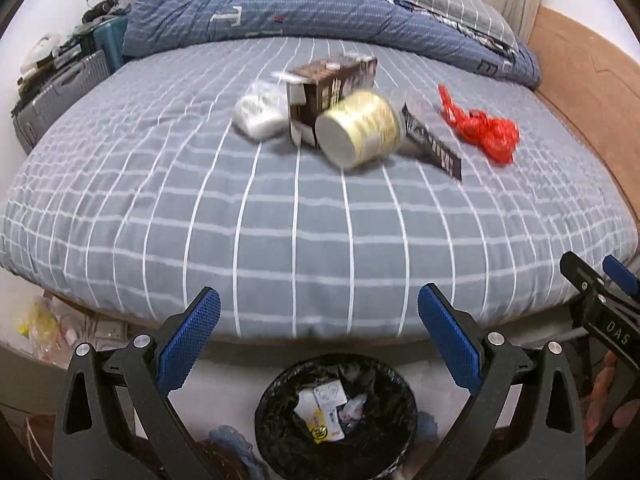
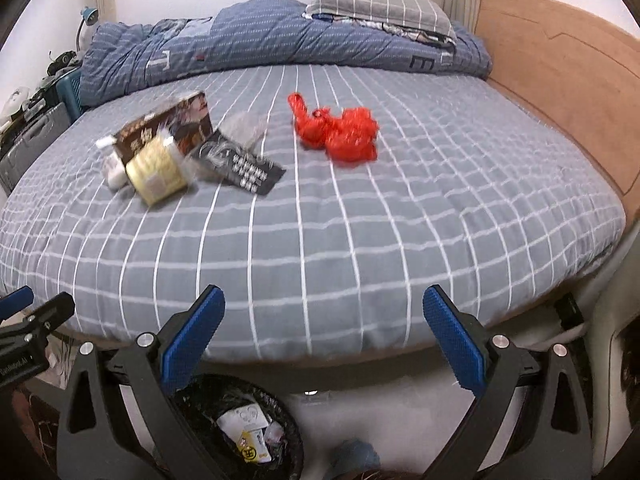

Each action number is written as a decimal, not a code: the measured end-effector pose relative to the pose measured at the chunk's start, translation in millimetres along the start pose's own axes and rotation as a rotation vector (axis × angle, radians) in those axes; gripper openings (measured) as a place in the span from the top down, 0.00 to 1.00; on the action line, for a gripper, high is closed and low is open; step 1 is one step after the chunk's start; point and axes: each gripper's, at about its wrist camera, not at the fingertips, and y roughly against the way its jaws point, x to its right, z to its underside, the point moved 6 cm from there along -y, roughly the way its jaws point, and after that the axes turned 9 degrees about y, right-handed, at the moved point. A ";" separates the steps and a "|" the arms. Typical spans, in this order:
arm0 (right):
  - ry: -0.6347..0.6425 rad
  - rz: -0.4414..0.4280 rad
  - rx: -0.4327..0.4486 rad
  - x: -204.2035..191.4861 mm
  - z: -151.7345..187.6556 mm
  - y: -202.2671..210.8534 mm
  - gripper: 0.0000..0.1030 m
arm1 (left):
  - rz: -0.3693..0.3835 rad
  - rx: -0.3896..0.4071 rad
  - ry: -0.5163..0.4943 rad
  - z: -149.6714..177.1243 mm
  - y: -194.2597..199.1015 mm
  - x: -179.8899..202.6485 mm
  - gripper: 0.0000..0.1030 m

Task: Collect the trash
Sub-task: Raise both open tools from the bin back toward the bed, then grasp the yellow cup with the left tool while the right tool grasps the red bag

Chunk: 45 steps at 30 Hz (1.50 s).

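Note:
Trash lies on the bed: a gold cup (image 1: 360, 128) on its side, a brown carton (image 1: 328, 92), a white wad (image 1: 258, 114), a black wrapper (image 1: 436, 148) and a red crumpled bag (image 1: 480, 128). They also show in the right wrist view: cup (image 2: 158, 170), carton (image 2: 168, 130), wrapper (image 2: 244, 168), red bag (image 2: 340, 132). A black-lined bin (image 1: 336, 412) holding paper scraps stands on the floor by the bed edge, also in the right wrist view (image 2: 244, 428). My left gripper (image 1: 319, 340) is open and empty above the bin. My right gripper (image 2: 324, 340) is open and empty beside it.
The grey checked bed sheet (image 1: 280, 220) has a blue quilt (image 1: 280, 12) and a pillow (image 2: 380, 4) at the back. A brown headboard (image 2: 560, 72) runs along the right. Suitcases and clutter (image 1: 60, 80) stand at the left. Bags lie on the floor (image 1: 40, 332).

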 end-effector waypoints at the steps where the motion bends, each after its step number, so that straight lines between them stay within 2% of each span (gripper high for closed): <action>1: 0.002 0.000 0.005 1.3 -4.9 -0.2 0.07 | 0.003 0.001 0.004 -6.0 -0.9 2.7 0.05; 12: 0.008 0.008 0.028 24.5 -63.8 -35.8 0.07 | 0.012 0.007 0.037 -64.6 -32.7 35.2 0.05; 21: -0.035 -0.001 0.014 53.3 -101.6 -100.2 0.07 | -0.006 -0.006 0.064 -100.3 -85.4 57.7 0.06; 27: -0.072 -0.023 -0.006 64.5 -121.4 -141.0 0.14 | -0.013 -0.021 0.082 -114.5 -118.1 66.1 0.06; 34: -0.082 -0.040 -0.041 70.2 -130.6 -175.4 0.27 | -0.009 -0.030 0.087 -120.1 -143.3 76.2 0.06; 38: -0.079 -0.055 -0.059 71.1 -132.0 -186.6 0.35 | -0.013 -0.035 0.097 -121.3 -153.5 75.8 0.11; 41: -0.084 -0.071 -0.076 71.3 -131.2 -193.1 0.45 | -0.023 -0.029 0.100 -121.5 -155.8 73.7 0.16; 43: -0.084 -0.078 -0.089 71.4 -130.6 -197.5 0.55 | -0.029 -0.028 0.101 -120.9 -157.0 72.3 0.22; 45: -0.085 -0.090 -0.108 70.8 -129.2 -202.1 0.63 | -0.025 -0.031 0.100 -121.0 -158.6 72.0 0.22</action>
